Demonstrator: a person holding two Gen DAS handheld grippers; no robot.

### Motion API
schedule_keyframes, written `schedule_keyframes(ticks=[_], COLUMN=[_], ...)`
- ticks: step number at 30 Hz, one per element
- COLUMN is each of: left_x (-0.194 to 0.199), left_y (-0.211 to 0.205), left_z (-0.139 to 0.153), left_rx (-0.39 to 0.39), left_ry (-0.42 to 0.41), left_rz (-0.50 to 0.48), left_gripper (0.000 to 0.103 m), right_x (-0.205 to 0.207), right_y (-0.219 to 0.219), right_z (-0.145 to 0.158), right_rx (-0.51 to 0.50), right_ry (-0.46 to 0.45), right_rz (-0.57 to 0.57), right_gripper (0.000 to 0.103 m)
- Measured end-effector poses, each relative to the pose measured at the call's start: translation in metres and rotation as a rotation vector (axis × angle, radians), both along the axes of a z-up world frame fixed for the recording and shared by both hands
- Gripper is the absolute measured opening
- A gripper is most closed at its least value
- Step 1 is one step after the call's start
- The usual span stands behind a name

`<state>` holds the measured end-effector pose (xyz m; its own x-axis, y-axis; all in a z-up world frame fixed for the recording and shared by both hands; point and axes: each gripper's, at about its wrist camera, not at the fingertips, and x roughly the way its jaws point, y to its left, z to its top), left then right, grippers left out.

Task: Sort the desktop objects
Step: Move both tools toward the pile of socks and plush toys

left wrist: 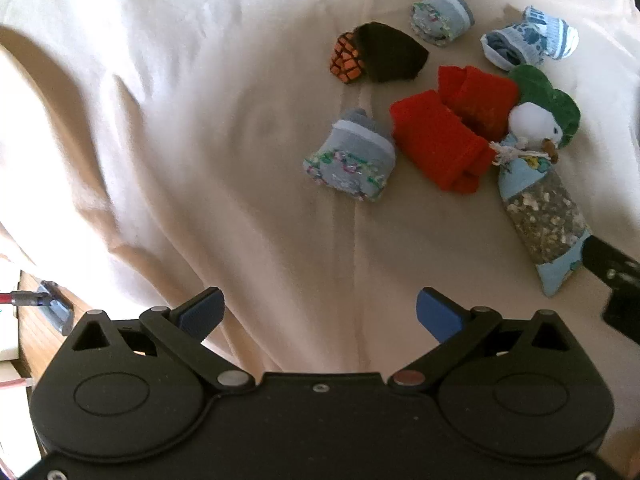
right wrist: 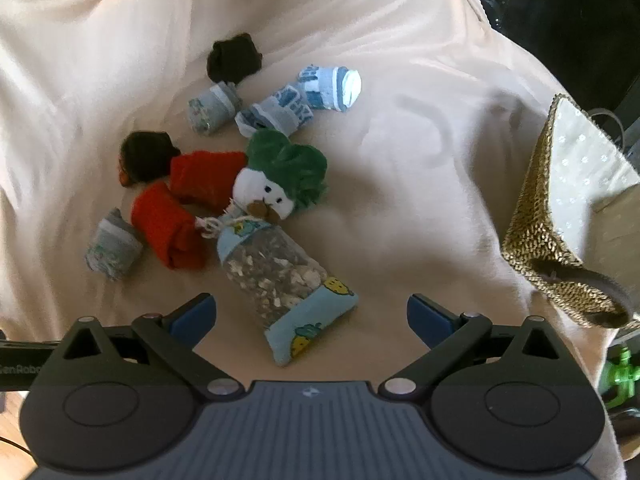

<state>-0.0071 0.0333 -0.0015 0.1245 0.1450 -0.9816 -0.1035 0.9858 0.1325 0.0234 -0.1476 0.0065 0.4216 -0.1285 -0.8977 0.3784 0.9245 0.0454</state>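
Observation:
Rolled socks lie on a cream cloth (left wrist: 200,140): two red rolls (left wrist: 436,144) (right wrist: 168,224), grey floral rolls (left wrist: 348,160) (right wrist: 114,248), a blue-white pair (left wrist: 528,40) (right wrist: 296,100), and black rolls (left wrist: 384,56) (right wrist: 234,60). A plush toy with a green hat (left wrist: 536,120) (right wrist: 280,176) tops a clear pouch of pellets with blue ends (left wrist: 544,216) (right wrist: 280,280). My left gripper (left wrist: 320,316) hangs open over bare cloth, left of and nearer than the pile. My right gripper (right wrist: 312,320) stands open just above the pouch's near end, touching nothing.
A woven straw basket with a dotted lining (right wrist: 560,216) stands at the right edge of the cloth. Wooden table edge (left wrist: 36,332) with small items shows at the lower left. The right gripper's black body (left wrist: 616,280) enters the left wrist view.

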Motion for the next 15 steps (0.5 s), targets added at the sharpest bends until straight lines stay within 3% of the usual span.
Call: schedule_keyframes(ticks=[8,15], left_x=[0.000,-0.002], left_y=[-0.001,-0.001], left_z=[0.010,0.016], left_rx=[0.117,0.103], left_ry=[-0.044,-0.053], left_rz=[0.002,0.009], left_gripper=[0.099,0.099], right_x=[-0.004,-0.002], right_y=[-0.002,0.007], right_z=[0.001,0.002], right_rx=[0.043,0.008], right_ry=[-0.030,-0.012], right_rz=[-0.023,0.013], right_gripper=[0.102,0.099])
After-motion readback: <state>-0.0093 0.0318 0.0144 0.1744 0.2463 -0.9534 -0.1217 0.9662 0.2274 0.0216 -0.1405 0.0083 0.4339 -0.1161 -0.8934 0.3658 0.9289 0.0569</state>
